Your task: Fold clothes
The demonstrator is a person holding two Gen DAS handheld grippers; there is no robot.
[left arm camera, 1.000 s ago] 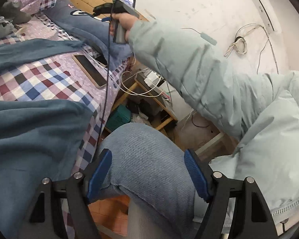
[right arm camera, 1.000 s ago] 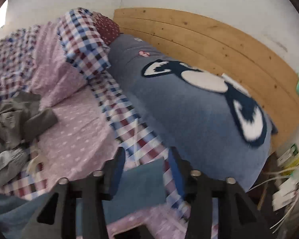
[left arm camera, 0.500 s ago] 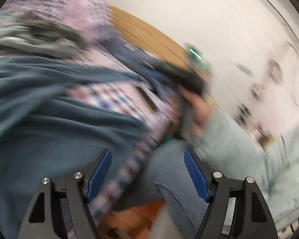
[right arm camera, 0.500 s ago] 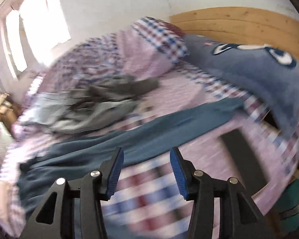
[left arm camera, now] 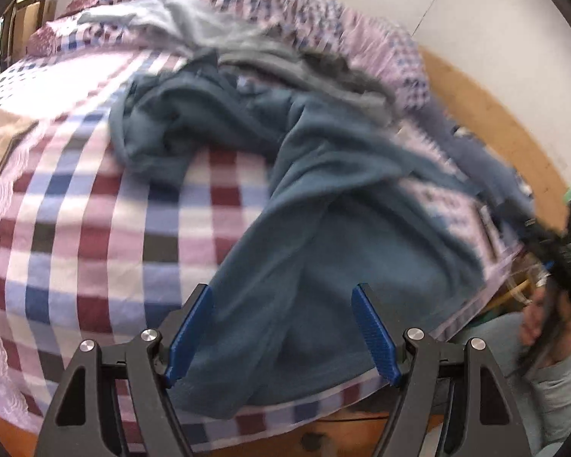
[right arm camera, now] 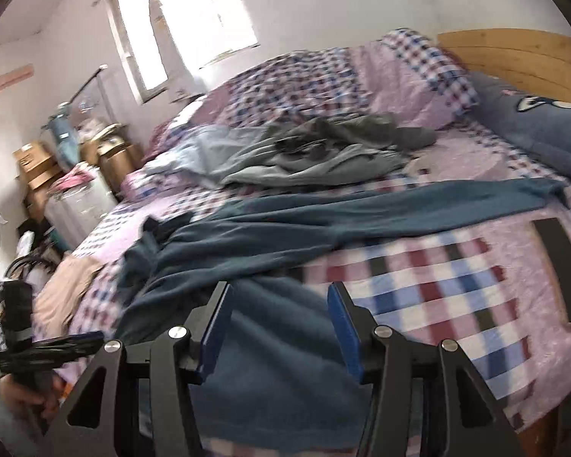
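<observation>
Left wrist view: the left claw point(left arm camera: 281, 329) stands wide, its blue pads point(left arm camera: 373, 333) spread with nothing between them but air — under them lies the teal garment point(left arm camera: 323, 236), hanging over the near edge of the bed point(left arm camera: 76, 198). From the claw the garment runs up toward 11 o'clock, where it bunches into a crumpled heap on the checked quilt. Beyond that, at 12 o'clock, a grey pile of clothes point(left arm camera: 285, 57) lies against the quilt's folded part. At 3 o'clock a hand point(left arm camera: 544, 323) grips the other tool's handle, blurred, with the wooden headboard point(left arm camera: 495, 122) behind it.

Right wrist view: the right claw point(right arm camera: 278, 327) is also parted, pads apart and gripping nothing, hovering over the near fold of the teal garment point(right arm camera: 323, 224). One long part of the garment stretches from the claw toward 2 o'clock, ending near a blue cushion with a dark-and-white print point(right arm camera: 544, 129). A dark flat phone point(right arm camera: 563, 266) lies on the quilt at 3 o'clock, apart from the garment. The grey pile of clothes point(right arm camera: 323, 152) sits at 12 o'clock. At 8 o'clock the left claw point(right arm camera: 57, 346) shows dimly — held in a hand point(right arm camera: 23, 396). A bright window point(right arm camera: 186, 26) stands at 11 o'clock above cardboard boxes point(right arm camera: 38, 167).
</observation>
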